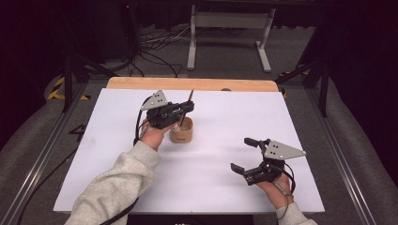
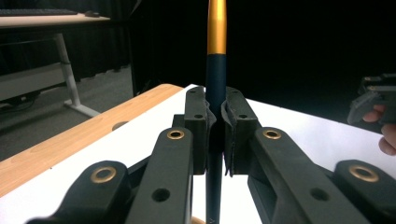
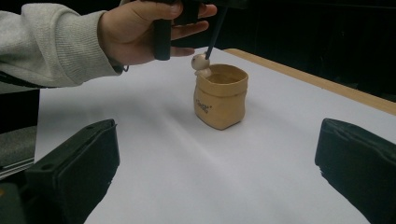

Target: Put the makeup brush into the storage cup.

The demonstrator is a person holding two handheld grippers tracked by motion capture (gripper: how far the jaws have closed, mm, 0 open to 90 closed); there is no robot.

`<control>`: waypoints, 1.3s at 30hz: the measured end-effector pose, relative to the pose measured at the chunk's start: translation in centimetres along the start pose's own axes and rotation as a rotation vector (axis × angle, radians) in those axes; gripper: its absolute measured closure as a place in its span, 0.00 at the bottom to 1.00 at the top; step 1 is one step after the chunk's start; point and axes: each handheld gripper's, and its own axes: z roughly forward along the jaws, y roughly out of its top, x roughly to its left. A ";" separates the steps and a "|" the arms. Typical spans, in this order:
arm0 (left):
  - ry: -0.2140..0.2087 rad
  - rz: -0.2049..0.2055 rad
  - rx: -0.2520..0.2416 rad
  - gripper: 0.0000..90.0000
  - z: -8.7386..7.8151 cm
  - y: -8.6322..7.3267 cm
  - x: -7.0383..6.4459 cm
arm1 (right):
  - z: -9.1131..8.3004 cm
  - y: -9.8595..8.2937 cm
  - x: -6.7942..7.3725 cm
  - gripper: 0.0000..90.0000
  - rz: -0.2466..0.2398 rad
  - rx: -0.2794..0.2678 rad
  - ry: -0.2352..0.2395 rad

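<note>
While the left gripper clamps a pen upright over the pouch | right gripper wide open, empty, near the table's right edge.

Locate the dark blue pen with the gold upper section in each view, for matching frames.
High view: the dark blue pen with the gold upper section stands left of centre, clamped in the left claw above the small tan pouch-shaped holder.
Left gripper view: centre, running upright between the closed jaws.
Right gripper view: top centre, its dark shaft slants down toward the holder.
Shared landmark: the light wooden table edge.
</note>
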 end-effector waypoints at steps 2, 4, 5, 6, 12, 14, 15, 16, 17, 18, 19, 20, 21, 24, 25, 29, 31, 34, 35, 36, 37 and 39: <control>0.003 0.000 0.001 0.91 0.2 -0.1 0.1 | 0.0 0.0 0.0 0.00 0.000 -0.001 0.001; 0.005 0.001 0.003 0.91 0.3 -0.2 0.2 | -0.1 0.0 0.0 0.00 0.001 -0.004 0.003; 0.009 0.004 0.001 0.91 0.4 -0.2 0.3 | -0.1 0.0 0.0 0.00 0.002 -0.006 0.004; 0.011 0.003 0.006 0.91 0.4 -0.3 0.3 | -0.1 0.0 0.0 0.00 0.002 -0.007 0.003; 0.024 0.009 -0.014 0.91 0.6 -0.7 0.7 | 0.0 0.0 0.1 0.00 0.000 -0.006 0.012; 0.028 0.011 -0.010 0.91 0.6 -0.9 0.8 | 0.1 0.0 0.1 0.00 0.000 -0.007 0.016; 0.028 0.001 -0.014 0.91 0.7 -1.0 0.8 | 0.1 0.0 0.2 0.00 -0.001 -0.008 0.016; 0.032 0.003 -0.016 0.91 0.7 -1.1 0.9 | 0.1 0.1 0.2 0.00 -0.003 -0.006 0.016; 0.033 0.001 -0.013 0.91 0.7 -1.2 1.0 | 0.1 0.1 0.2 0.00 -0.004 -0.006 0.017; 0.036 -0.001 -0.016 0.91 0.8 -1.4 1.1 | 0.1 0.1 0.2 0.00 -0.003 -0.007 0.019; 0.036 -0.001 -0.016 0.91 0.8 -1.6 1.2 | 0.1 0.1 0.2 0.00 -0.002 -0.008 0.021; 0.035 -0.006 -0.017 0.91 0.8 -1.7 1.2 | 0.1 0.1 0.2 0.00 -0.002 -0.007 0.020; 0.034 -0.006 -0.021 0.91 0.8 -1.8 1.3 | 0.1 0.1 0.2 0.00 -0.002 -0.006 0.021; 0.029 -0.018 -0.024 0.91 0.9 -2.2 1.3 | 0.1 0.1 0.2 0.00 -0.003 -0.008 0.024; 0.029 -0.020 -0.025 0.91 1.0 -2.3 1.4 | 0.1 0.1 0.2 0.00 -0.002 -0.008 0.025; 0.024 -0.030 -0.022 0.91 0.9 -2.6 1.6 | 0.1 0.0 0.3 0.00 -0.003 -0.002 0.026; 0.024 -0.038 -0.021 0.91 0.8 -3.0 1.7 | 0.1 0.1 0.3 0.00 -0.003 -0.005 0.027; 0.022 -0.050 -0.023 0.91 0.7 -3.2 1.9 | 0.0 0.1 0.3 0.00 -0.001 -0.008 0.027; 0.022 -0.049 -0.027 0.91 0.7 -3.3 1.9 | 0.0 0.1 0.2 0.00 0.000 -0.010 0.027; 0.019 -0.048 -0.023 0.91 0.7 -3.4 1.8 | 0.0 0.1 0.2 0.00 0.002 -0.011 0.030; 0.019 -0.047 -0.022 0.91 0.7 -3.4 1.8 | 0.1 0.0 0.2 0.00 0.003 -0.009 0.030; 0.016 -0.047 -0.018 0.91 0.7 -3.6 1.8 | 0.1 0.0 0.2 0.00 0.002 -0.007 0.030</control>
